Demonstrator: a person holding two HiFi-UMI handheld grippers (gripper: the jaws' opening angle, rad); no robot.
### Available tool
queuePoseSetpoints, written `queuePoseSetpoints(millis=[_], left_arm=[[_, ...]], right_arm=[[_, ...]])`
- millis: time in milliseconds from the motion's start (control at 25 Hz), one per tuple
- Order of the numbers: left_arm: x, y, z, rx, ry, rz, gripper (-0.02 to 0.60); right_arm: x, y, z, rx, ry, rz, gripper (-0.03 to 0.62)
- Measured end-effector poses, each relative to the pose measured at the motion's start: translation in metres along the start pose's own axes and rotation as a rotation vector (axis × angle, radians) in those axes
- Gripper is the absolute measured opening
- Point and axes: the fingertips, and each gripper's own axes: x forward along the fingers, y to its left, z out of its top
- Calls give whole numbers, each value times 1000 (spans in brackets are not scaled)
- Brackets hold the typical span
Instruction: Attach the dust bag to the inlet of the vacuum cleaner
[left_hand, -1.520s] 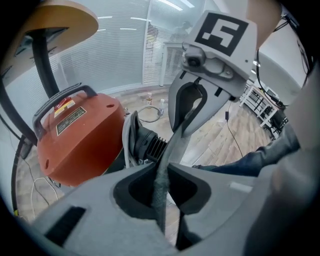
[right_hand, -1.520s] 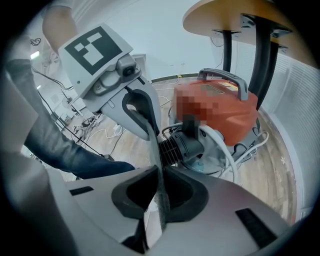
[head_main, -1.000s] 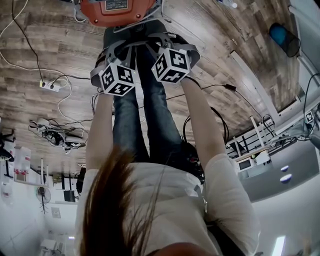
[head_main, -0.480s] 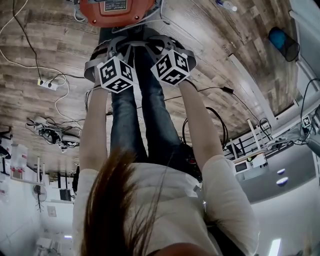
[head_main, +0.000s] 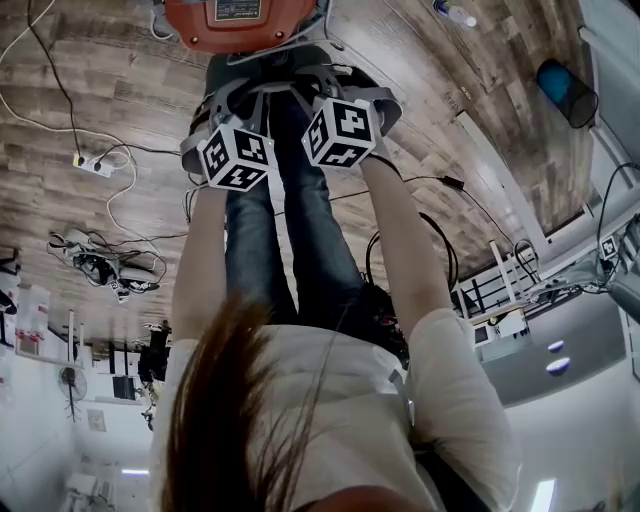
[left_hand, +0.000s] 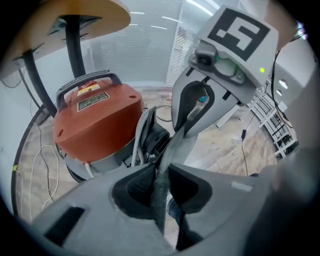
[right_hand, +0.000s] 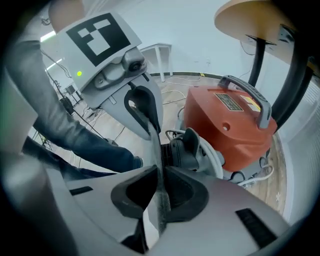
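Note:
The red vacuum cleaner (head_main: 235, 20) stands on the wooden floor at the top of the head view, right in front of both grippers. Its black inlet (left_hand: 156, 141) faces them. A strip of the grey dust bag (left_hand: 172, 150) stretches between the two grippers. My left gripper (left_hand: 161, 182) has the fabric between its pads; its jaws have just been opening a little, and the cloth is still pinched. My right gripper (right_hand: 161, 192) is shut on the same bag (right_hand: 156, 150), close beside the inlet (right_hand: 187, 147). In the head view the marker cubes hide both sets of jaws.
A power strip (head_main: 95, 168) and a tangle of cables (head_main: 110, 272) lie on the floor to the left. The person's legs (head_main: 290, 230) stand just behind the grippers. A round table on a black post (left_hand: 75, 45) rises beside the vacuum cleaner. A blue bin (head_main: 565, 75) is at far right.
Both grippers stay in front of the vacuum cleaner with the bag between them. Only the view shifts slightly.

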Motion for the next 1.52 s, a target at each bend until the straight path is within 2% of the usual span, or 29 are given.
queuePoseSetpoints(millis=[160, 240, 520, 640, 720, 840, 960, 1040, 1160, 1360, 1520], left_arm=[[-1, -1, -4, -36, -12, 6, 72], [0, 0, -3, -28, -9, -2, 72], [7, 2, 13, 174, 51, -93, 81], [8, 2, 15, 212, 67, -106, 81], [8, 2, 16, 230, 68, -106, 83], [8, 3, 15, 195, 28, -89, 84], [10, 2, 5, 80, -19, -64, 86], [13, 1, 0, 23, -24, -68, 86], [12, 1, 3, 54, 9, -86, 84], [12, 2, 17, 147, 45, -108, 86], [13, 2, 18, 128, 29, -117, 86]], right_arm=[[1, 0, 2, -108, 34, 12, 46], [2, -1, 2, -93, 25, 13, 48], [1, -5, -9, 275, -81, -26, 52], [1, -4, -10, 348, -99, -43, 52], [0, -3, -10, 348, -94, -47, 52], [0, -5, -9, 248, -54, -43, 52], [2, -5, -5, 115, -10, -35, 54], [2, -6, -3, 74, 5, -32, 55], [1, -6, -4, 102, -3, -35, 55], [0, -10, -12, 291, -64, -63, 58], [1, -12, -12, 308, -59, -80, 60]])
